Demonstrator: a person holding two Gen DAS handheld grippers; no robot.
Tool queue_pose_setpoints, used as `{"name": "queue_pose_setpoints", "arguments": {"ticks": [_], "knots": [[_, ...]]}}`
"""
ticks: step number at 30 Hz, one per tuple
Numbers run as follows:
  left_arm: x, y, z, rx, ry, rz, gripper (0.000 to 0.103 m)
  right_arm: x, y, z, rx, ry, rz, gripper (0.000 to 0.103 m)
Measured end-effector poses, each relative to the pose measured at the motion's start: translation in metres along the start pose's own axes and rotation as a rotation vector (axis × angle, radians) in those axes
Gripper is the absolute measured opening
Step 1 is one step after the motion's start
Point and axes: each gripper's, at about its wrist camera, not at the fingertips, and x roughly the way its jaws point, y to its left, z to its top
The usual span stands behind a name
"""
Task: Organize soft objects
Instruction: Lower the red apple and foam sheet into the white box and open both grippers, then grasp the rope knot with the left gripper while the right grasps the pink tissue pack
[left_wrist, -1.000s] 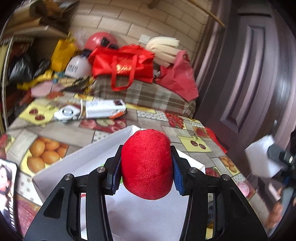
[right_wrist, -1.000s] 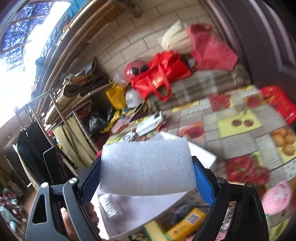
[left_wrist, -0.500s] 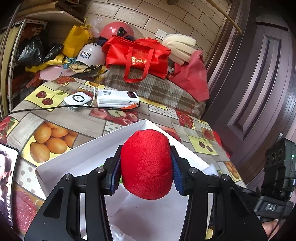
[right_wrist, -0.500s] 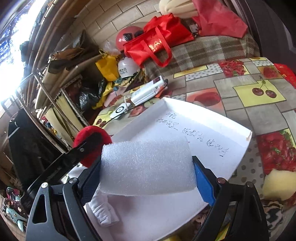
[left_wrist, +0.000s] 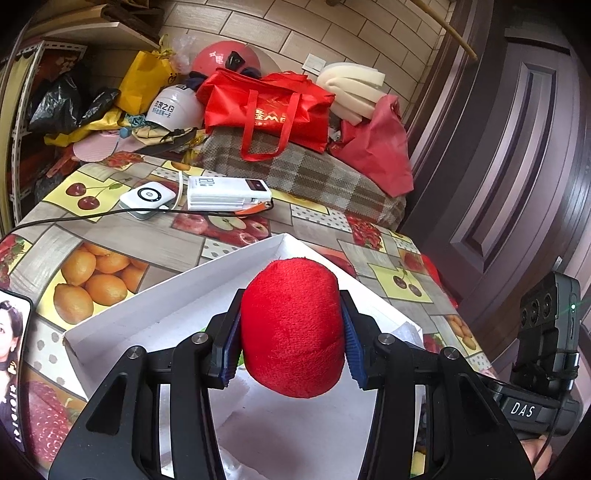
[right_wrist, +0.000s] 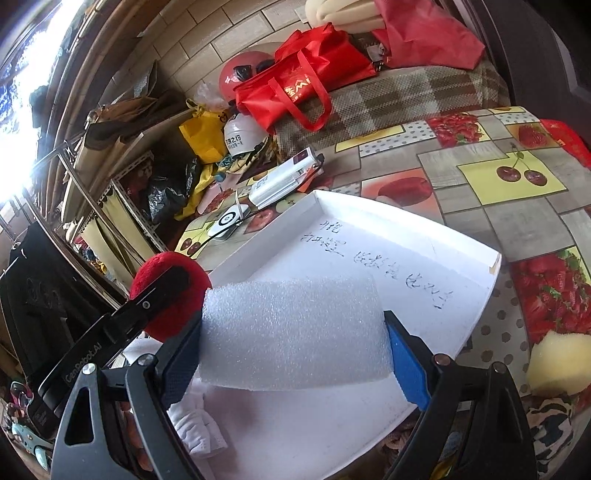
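Inside white box, white cloth (crumpled)

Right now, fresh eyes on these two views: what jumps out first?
The red plush ball clamped in the left gripper, and the white foam block filling the right gripper, both over the white box. Behind, a red tote bag dominates the clutter by the wall.

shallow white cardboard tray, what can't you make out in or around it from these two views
- Shallow white cardboard tray near edge: both views, hidden by the grippers.
- Handwriting on its floor: right wrist view, too scrawled to read.
- White cloth bundle: right wrist view, partly behind the right gripper and white foam block.
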Motion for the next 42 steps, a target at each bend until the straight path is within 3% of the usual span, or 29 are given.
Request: {"name": "queue_pose_setpoints", "arguments": {"ticks": [5,8,11,12,16,18,34,36,39,42], "knots": [[0.003,-0.003,-0.001,0.015,0.014,-0.012,0.046,0.002,-0.001,0.0,0.006,0.004,-0.006,0.091],[0.005,-0.004,-0.002,0.025,0.028,-0.021,0.052,0.002,0.0,0.0,0.004,0.0,-0.007,0.091],[0.005,-0.007,-0.003,0.034,0.023,-0.025,0.065,0.002,0.0,0.0,-0.004,-0.017,-0.022,0.099],[0.005,-0.006,-0.003,0.03,0.016,-0.02,0.076,0.001,-0.001,0.0,-0.001,-0.026,-0.033,0.103],[0.0,-0.008,-0.002,0.063,-0.019,0.044,0.098,-0.006,-0.004,0.002,0.001,-0.057,-0.046,0.103],[-0.002,-0.007,-0.002,0.065,-0.03,0.073,0.103,-0.01,-0.003,0.001,-0.009,-0.076,-0.052,0.103],[0.001,-0.014,-0.005,0.105,-0.021,0.073,0.103,-0.047,0.004,-0.002,-0.031,-0.186,-0.055,0.103],[0.001,-0.013,-0.006,0.105,-0.022,0.07,0.103,-0.059,0.002,-0.003,-0.024,-0.232,-0.053,0.103],[0.0,-0.015,-0.006,0.102,-0.025,0.047,0.103,-0.095,0.002,-0.009,-0.058,-0.396,-0.059,0.103],[-0.006,-0.021,-0.004,0.114,-0.031,-0.026,0.103,-0.129,0.001,-0.016,-0.117,-0.542,-0.08,0.103]]}}
